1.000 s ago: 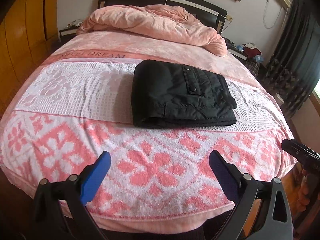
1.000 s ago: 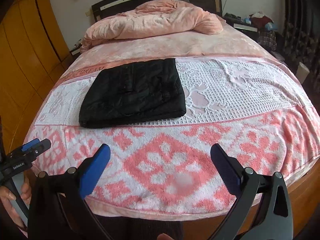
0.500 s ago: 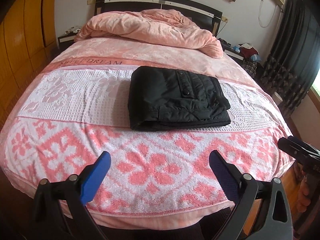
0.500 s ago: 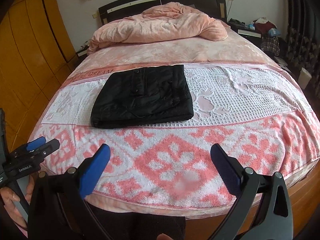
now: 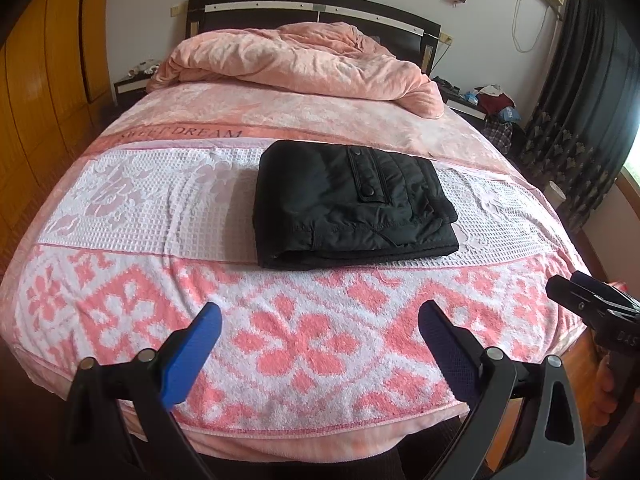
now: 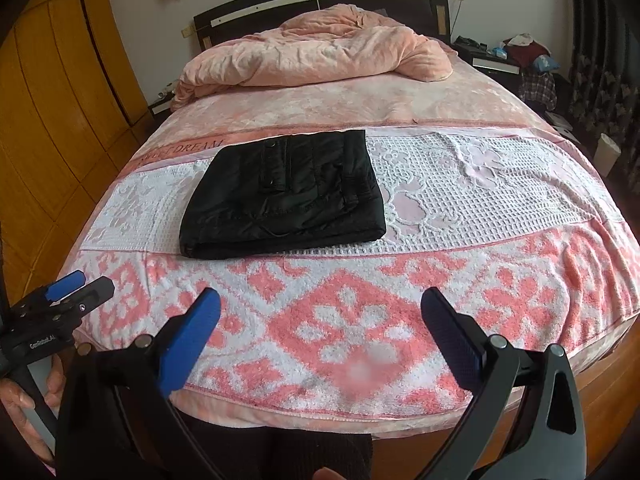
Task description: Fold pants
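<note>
The black pants [image 5: 348, 204] lie folded into a compact rectangle on the white waffle band of the bed cover [image 5: 132, 208]; in the right wrist view the pants [image 6: 284, 196] sit left of centre. My left gripper [image 5: 318, 320] is open and empty over the foot of the bed, well short of the pants. My right gripper [image 6: 320, 306] is also open and empty, held back at the bed's foot. Each gripper shows at the edge of the other's view: the right gripper [image 5: 588, 300] and the left gripper [image 6: 70, 292].
A crumpled pink duvet [image 5: 304, 64] is heaped by the dark headboard [image 5: 312, 4]. Wooden wardrobes [image 6: 52, 112] line the left side. A nightstand with clothes [image 5: 488, 104] and dark curtains [image 5: 580, 120] stand on the right. A hand [image 6: 24, 396] holds the left gripper's handle.
Both grippers have drawn back and risen a little from the bed, so the pants look farther away. The pants have not moved and both grippers stay open.
</note>
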